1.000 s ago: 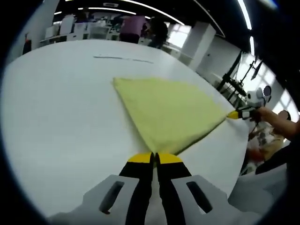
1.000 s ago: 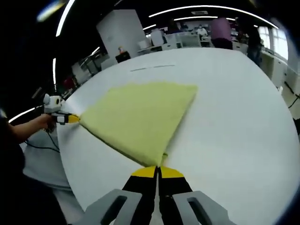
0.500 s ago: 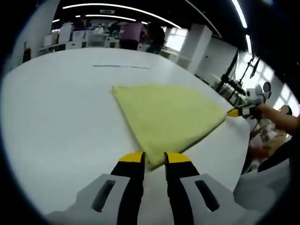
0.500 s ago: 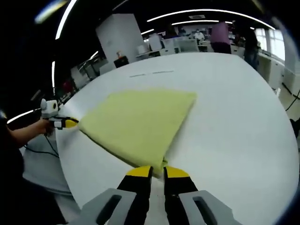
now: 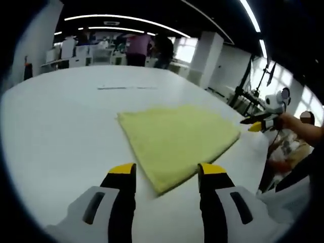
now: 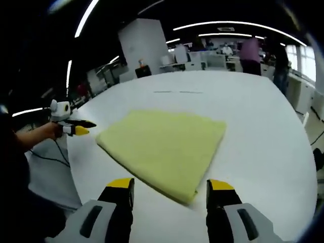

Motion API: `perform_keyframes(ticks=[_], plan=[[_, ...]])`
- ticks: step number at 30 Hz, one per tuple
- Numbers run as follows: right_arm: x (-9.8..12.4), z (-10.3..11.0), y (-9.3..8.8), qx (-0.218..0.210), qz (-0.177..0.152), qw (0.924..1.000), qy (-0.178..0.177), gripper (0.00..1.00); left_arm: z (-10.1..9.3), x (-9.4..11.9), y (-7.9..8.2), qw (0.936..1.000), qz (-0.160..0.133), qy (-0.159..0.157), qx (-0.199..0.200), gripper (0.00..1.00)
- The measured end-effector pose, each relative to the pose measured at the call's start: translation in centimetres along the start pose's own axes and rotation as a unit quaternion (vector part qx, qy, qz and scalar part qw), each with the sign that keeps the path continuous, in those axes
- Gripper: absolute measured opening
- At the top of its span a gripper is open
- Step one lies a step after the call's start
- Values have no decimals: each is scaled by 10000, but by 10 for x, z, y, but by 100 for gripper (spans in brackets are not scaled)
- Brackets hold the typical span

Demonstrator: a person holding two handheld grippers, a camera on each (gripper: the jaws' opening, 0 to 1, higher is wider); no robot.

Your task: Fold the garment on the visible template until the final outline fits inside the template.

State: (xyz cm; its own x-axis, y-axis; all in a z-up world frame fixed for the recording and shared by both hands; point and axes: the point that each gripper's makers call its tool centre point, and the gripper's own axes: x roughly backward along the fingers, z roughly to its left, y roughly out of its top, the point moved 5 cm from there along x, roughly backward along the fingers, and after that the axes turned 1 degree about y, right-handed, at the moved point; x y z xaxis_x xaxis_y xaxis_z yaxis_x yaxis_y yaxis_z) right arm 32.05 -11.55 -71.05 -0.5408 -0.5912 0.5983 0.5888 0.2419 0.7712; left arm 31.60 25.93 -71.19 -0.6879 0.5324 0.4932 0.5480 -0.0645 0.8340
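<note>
A folded yellow garment (image 5: 177, 136) lies flat on the white table (image 5: 61, 131), roughly triangular. My left gripper (image 5: 168, 171) hovers open just off its near corner, jaws wide apart and holding nothing. My right gripper (image 5: 249, 124) shows at the cloth's far right corner, held by a hand, jaws parted and off the cloth. In the right gripper view the same garment (image 6: 162, 147) lies ahead of my open right gripper (image 6: 171, 185). There the left gripper (image 6: 83, 127) sits open at the left corner. A thin dark line (image 5: 126, 87) marks the table beyond the cloth.
The round white table's edge (image 6: 76, 187) curves close on the person's side. Beyond the far edge stand desks and people (image 5: 136, 45). A dark stand (image 5: 248, 86) rises past the table at the right. A white pillar (image 6: 144, 48) stands behind.
Both grippers have gone from shut on the garment's corners to wide open and lifted back. The garment has dropped and lies flat on the table.
</note>
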Motion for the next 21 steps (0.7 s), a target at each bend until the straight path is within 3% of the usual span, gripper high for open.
perform_keyframes(ticks=[10,21], plan=[[12,20,14,331,-259,9991,44,78,-9,13,14,9994,-226,-16,-257,70],[16,26,13,393,-438,9982,61,98,-18,19,18,9982,-361,-36,-482,91]])
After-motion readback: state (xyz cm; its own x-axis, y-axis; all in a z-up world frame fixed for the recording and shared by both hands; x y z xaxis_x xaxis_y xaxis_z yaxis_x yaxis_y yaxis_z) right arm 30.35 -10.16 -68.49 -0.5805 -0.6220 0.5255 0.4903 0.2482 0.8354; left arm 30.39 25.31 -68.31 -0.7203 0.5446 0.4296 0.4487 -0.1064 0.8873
